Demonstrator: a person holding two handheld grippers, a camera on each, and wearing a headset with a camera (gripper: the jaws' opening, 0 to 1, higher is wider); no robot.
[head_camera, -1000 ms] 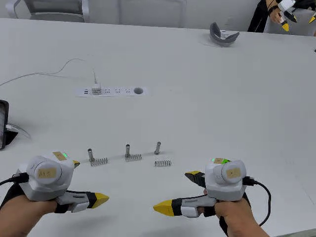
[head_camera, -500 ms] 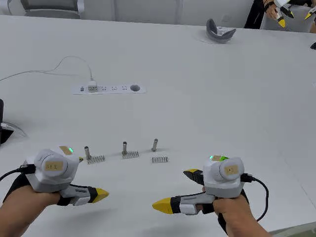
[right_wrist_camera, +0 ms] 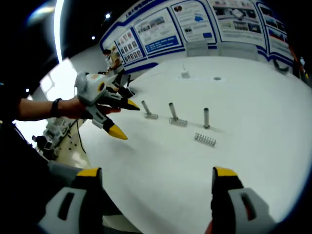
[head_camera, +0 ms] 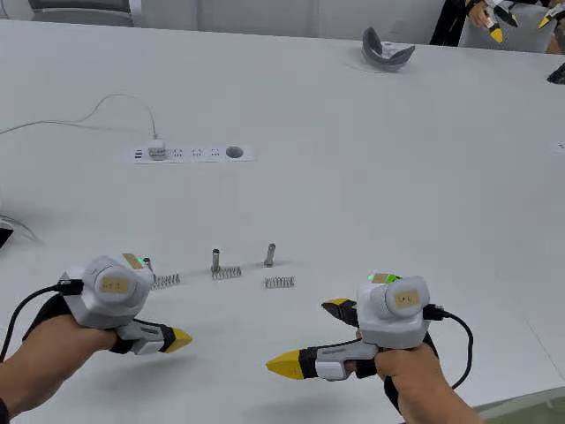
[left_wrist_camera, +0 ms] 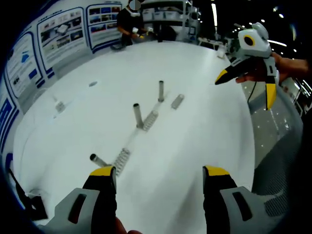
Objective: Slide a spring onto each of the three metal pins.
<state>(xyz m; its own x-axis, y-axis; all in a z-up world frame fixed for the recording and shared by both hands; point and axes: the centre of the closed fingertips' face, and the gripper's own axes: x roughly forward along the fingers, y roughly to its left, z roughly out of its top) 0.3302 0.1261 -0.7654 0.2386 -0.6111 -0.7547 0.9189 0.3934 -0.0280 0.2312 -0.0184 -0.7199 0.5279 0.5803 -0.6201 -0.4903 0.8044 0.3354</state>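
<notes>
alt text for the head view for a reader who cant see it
Three metal pins stand in a row on a white table, a loose spring lying beside each. Nearer the viewer, the left hand-held gripper and right hand-held gripper are open and empty.

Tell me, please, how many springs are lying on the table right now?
3. The left spring lies beside the left pin, the middle spring at the foot of the middle pin, and the right spring in front of the right pin. None seems hidden.
</notes>
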